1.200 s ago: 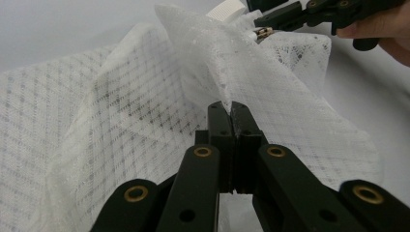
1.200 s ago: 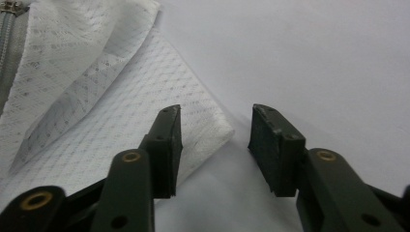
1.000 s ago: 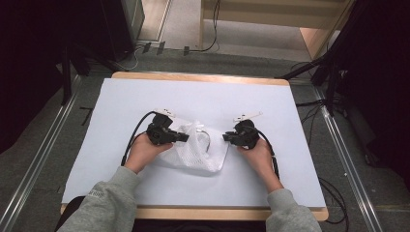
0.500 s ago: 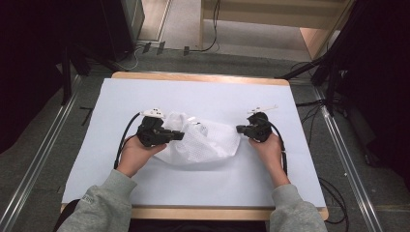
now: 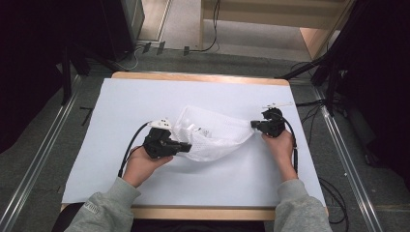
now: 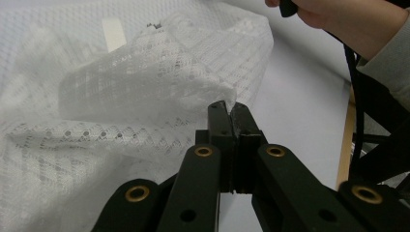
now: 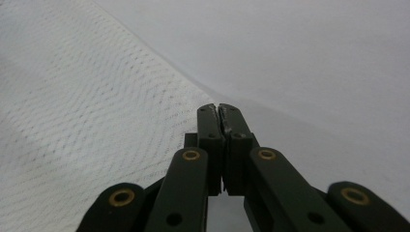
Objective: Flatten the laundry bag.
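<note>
A white mesh bag lies stretched across the middle of the white-covered table, with a small label on its upper face. My left gripper is shut on the bag's left corner, its jaws pressed together on the mesh in the left gripper view. My right gripper is shut on the bag's right corner. In the right gripper view the jaws are closed on the mesh edge, which runs off to the left. The bag's middle puffs up between the two grippers.
A wooden edge frames the table's white cover at the back. Cables trail from both grippers toward the person's forearms. Metal rails run along both sides of the table, with dark equipment stands beyond.
Both grippers have moved apart, the left one nearer the front and the right one farther right. The bag has been pulled wider and tauter between them.
</note>
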The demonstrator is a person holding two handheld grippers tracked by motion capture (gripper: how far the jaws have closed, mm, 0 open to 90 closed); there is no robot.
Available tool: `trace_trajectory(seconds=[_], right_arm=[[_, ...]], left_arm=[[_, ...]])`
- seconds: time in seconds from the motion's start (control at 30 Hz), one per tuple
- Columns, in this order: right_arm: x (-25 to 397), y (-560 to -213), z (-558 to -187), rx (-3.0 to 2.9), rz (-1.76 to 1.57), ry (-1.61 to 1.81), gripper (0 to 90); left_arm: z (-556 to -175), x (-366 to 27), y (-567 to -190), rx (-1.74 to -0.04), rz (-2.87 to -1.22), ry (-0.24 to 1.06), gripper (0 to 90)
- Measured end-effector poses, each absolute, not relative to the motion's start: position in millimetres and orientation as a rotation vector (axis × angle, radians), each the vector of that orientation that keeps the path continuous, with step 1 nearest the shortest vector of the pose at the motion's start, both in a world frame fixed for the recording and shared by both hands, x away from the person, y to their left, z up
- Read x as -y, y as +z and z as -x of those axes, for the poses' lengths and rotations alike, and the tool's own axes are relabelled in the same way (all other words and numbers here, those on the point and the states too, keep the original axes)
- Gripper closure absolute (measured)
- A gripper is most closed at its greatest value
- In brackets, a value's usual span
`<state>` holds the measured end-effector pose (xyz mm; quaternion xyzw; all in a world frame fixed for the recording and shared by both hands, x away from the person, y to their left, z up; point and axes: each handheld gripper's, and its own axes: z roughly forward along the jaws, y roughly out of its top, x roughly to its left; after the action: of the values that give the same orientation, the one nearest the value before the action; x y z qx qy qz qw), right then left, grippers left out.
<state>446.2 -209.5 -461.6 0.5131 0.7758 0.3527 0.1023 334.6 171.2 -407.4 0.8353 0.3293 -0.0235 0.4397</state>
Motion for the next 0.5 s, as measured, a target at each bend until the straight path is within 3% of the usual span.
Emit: trace_trajectory(seconds=[0.27,0.5], right_arm=[[220.1,-466.8,-452.7,-2.259,-1.562,1.012,89.8],[222.5,-453.7,-445.3,-2.245,-1.514,1.103,79.4]], left_arm=[[-327.9,-162.8,-417.3,-0.812,-2.116,-0.105,90.0],[-327.5,-174.9,-407.8,-0.815,-2.128,-0.092,73.5]])
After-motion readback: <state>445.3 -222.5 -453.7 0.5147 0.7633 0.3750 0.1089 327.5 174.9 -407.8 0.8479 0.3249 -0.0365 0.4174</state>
